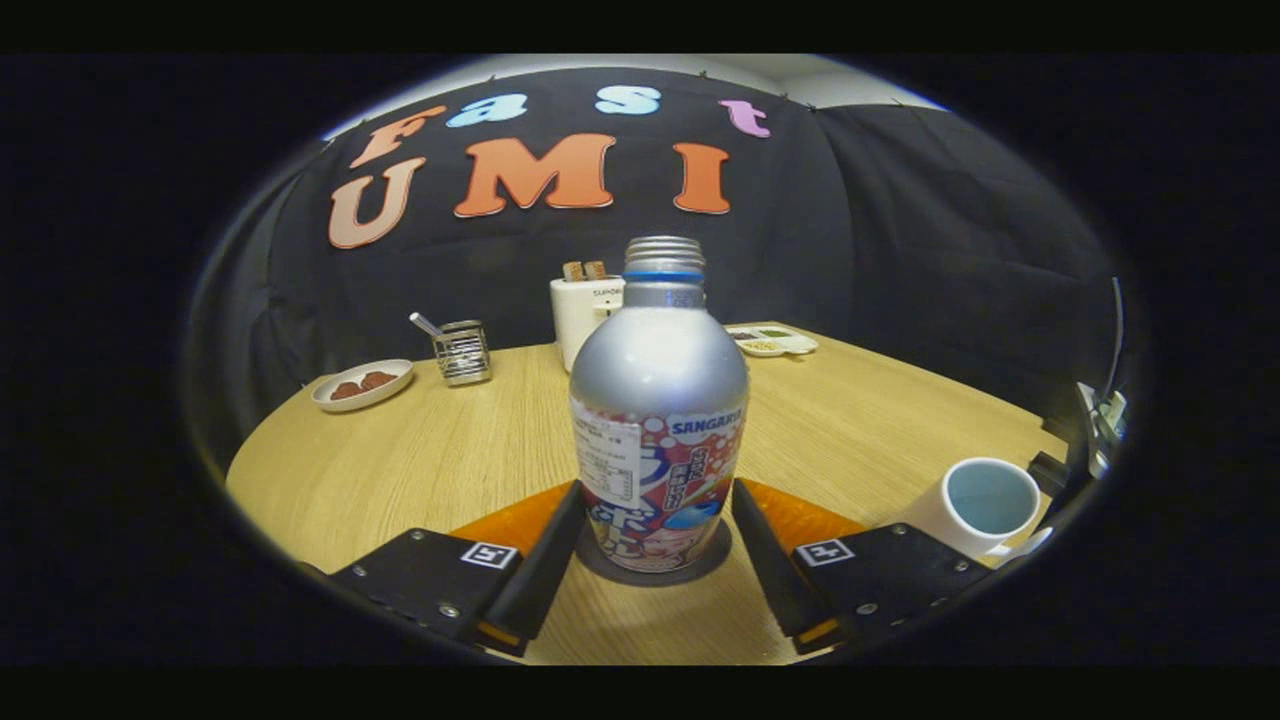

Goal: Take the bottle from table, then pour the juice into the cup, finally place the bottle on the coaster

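Note:
A silver bottle (pixel 658 380) with a colourful label and an uncapped threaded neck stands upright on a dark round coaster (pixel 600 565) on the wooden table (pixel 420 450). My gripper (pixel 657 487) holds it low down. The left finger (pixel 545 565) and the right finger (pixel 765 560) each lie against a side of the label, so the gripper is shut on the bottle. A white cup (pixel 985 503) with a pale blue inside stands to the right, beyond the right finger.
At the back of the table are a white plate with brown pieces (pixel 362 385), a metal mesh holder with a spoon (pixel 462 352), a white toaster-like box (pixel 583 315) behind the bottle, and a divided tray of food (pixel 775 342).

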{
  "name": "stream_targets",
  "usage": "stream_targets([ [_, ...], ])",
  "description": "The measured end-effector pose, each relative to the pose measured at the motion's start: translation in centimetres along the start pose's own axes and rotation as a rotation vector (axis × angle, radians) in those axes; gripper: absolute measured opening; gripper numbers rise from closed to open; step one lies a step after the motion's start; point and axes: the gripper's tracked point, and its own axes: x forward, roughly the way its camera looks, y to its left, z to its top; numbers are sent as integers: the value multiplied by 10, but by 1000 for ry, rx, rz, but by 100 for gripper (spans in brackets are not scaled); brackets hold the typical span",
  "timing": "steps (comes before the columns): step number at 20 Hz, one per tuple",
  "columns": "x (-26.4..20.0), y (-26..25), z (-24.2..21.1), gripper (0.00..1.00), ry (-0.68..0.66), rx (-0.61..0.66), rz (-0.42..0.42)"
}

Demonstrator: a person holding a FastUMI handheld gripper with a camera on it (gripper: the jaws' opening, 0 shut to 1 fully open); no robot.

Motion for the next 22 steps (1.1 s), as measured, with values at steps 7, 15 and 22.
stream_targets([
  [7, -51, 18, -10, 98, -1, 6, 82],
  [15, -150, 18, 27, 97, -140, 61, 148],
  [22, -211, 11, 55, 97, -270, 5, 195],
])
